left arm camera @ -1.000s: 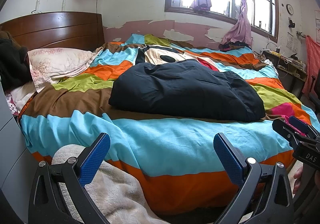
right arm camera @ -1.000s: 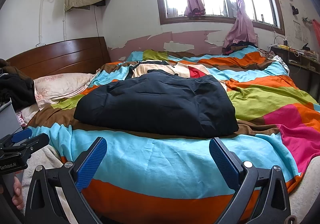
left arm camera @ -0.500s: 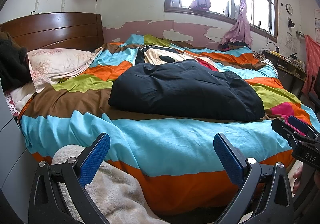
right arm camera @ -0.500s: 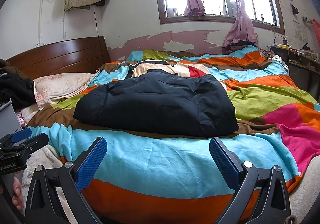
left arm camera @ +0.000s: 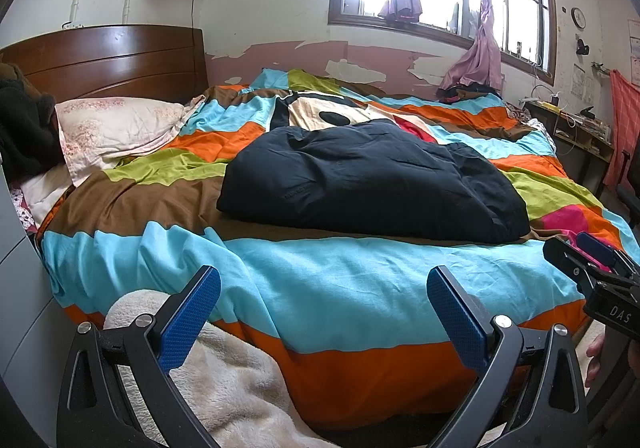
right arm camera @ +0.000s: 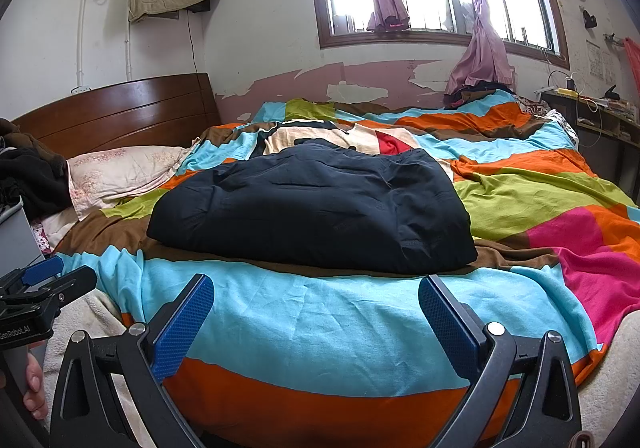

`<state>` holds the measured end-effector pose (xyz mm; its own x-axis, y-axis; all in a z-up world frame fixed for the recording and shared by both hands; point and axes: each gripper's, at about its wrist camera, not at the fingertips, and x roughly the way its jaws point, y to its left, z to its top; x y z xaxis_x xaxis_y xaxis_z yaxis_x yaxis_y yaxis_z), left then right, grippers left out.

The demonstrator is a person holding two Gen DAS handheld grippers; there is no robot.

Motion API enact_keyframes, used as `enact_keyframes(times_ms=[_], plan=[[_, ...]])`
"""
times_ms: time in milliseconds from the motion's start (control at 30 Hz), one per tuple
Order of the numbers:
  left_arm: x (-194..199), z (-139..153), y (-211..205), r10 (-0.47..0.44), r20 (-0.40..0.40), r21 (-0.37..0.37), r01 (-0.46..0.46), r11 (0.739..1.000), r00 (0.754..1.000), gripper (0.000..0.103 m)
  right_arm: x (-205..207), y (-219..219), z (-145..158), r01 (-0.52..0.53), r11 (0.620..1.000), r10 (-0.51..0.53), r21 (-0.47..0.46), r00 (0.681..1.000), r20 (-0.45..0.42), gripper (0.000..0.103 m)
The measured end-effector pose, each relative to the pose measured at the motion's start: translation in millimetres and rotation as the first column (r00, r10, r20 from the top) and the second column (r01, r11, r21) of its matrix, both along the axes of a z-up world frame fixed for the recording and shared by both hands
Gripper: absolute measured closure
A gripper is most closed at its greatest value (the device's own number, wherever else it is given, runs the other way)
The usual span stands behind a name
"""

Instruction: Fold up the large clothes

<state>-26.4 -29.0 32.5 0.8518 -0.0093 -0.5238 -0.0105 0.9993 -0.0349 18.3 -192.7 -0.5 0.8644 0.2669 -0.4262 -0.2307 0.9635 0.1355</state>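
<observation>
The bed carries a striped cover, and the dark folded garment lies in its middle. Before the near edge hang the left hand-held gripper and the right hand-held gripper — both spread wide, empty, well apart from the garment.

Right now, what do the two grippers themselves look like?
Both match: the left gripper and right gripper each have a black angular frame with silver bolts and two long fingers faced with textured blue pads. Seen side-on from the other camera, each body carries white lettering. No cables or sleeves are visible.
</observation>
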Motion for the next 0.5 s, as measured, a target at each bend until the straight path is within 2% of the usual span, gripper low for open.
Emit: enact_keyframes(times_ms=[500], plan=[[-0.6, -0.3, -1.1, -0.001, 0.001, 0.000, 0.001, 1.000, 1.000, 0.002, 0.2, -0.1, 0.4, 0.000, 1.000, 0.000, 0.001, 1.000, -0.002, 0.000]])
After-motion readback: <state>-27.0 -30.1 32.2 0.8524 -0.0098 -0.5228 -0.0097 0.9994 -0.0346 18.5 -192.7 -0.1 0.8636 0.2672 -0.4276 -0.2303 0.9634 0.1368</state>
